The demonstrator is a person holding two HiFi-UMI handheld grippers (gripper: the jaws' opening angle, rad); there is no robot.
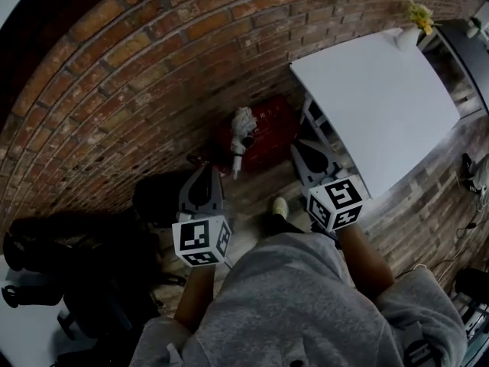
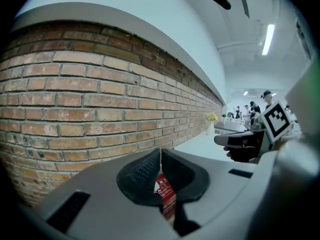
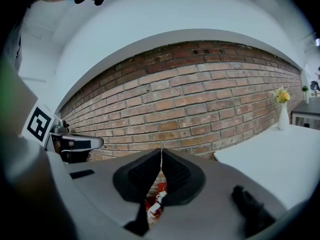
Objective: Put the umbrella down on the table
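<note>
The left gripper (image 2: 160, 156) and right gripper (image 3: 161, 156) both have their jaws pressed together on nothing. What looks like the folded umbrella (image 1: 243, 128) leans against a red case (image 1: 269, 127) on the floor, well apart from the white worktop (image 1: 382, 105). A careless grab could topple it.

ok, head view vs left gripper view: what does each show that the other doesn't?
Head view only: the person's grey sweatshirt, a shoe, dark gear on the floor at the left, and the left gripper from outside with its marker cube.
Left gripper view only: a ceiling strip light, people far off in the background, and that gripper's jaws closed together with nothing between them.
Both: brick wall, white table, vase of yellow flowers, the right gripper, and a red object low by the wall.
</note>
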